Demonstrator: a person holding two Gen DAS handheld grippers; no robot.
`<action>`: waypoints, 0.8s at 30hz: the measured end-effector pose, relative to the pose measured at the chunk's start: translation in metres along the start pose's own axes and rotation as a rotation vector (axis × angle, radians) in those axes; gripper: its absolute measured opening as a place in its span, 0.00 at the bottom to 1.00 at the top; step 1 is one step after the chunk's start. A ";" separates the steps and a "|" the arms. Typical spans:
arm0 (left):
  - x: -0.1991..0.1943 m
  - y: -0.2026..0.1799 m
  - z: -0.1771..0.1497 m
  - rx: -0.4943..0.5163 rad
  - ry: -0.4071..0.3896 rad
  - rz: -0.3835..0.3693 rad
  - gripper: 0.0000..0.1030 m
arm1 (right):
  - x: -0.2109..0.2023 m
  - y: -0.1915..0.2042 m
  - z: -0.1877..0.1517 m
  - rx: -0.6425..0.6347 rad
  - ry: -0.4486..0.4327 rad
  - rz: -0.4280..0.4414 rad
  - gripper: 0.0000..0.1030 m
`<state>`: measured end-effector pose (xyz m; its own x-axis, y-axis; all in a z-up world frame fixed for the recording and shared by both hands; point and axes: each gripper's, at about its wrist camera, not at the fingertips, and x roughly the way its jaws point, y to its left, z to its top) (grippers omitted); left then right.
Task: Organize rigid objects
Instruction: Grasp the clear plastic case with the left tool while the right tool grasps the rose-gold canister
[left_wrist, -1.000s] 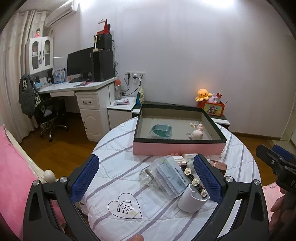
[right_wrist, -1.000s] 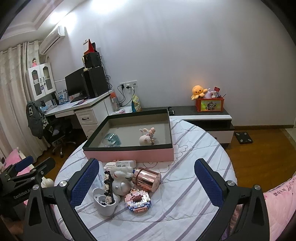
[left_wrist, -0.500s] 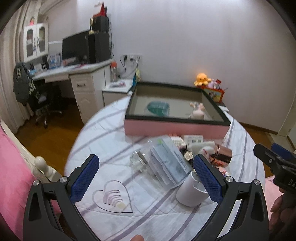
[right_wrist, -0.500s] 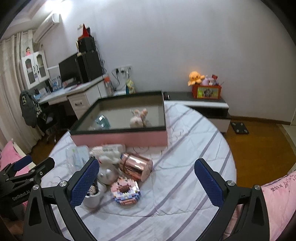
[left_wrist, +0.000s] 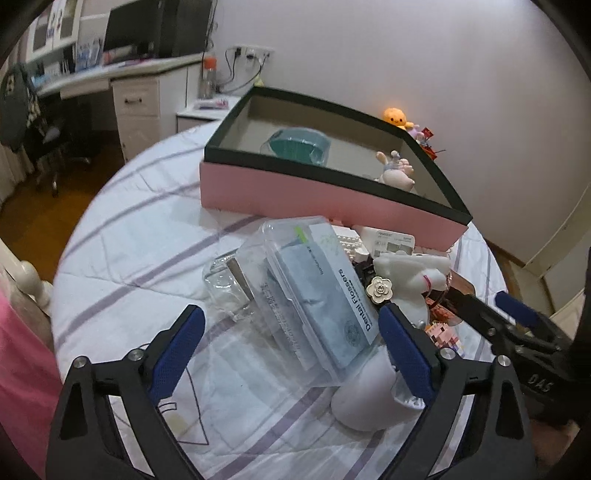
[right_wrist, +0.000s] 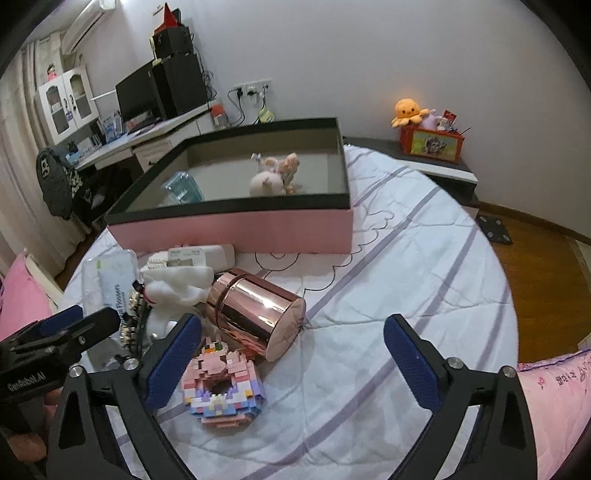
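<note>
Round table under a striped white cloth, bare on its right half up to the curved edge. At the back, a pink box with a black rim, already holding a teal container and a small figurine. Crowded on the left: clear dental-floss case, white cup, rose-gold canister on its side, block-built donut. Left gripper spread wide, low over the floss case, closer than a second ago. Right gripper likewise spread, empty, nearer the canister.
</note>
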<state>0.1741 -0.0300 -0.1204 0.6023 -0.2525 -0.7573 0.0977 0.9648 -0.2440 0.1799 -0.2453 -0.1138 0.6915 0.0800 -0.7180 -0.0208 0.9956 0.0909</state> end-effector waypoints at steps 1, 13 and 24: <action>0.001 0.000 0.001 0.001 0.000 -0.003 0.91 | 0.002 0.000 0.000 -0.002 0.004 0.003 0.94; 0.005 0.007 0.014 0.003 -0.003 -0.072 0.62 | 0.026 0.006 0.009 -0.054 0.040 0.021 0.71; 0.012 0.001 0.016 0.048 -0.019 -0.042 0.70 | 0.034 0.009 0.014 -0.069 0.039 0.027 0.71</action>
<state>0.1945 -0.0312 -0.1202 0.6115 -0.2920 -0.7354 0.1608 0.9559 -0.2459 0.2133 -0.2347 -0.1276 0.6611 0.1071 -0.7426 -0.0895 0.9940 0.0637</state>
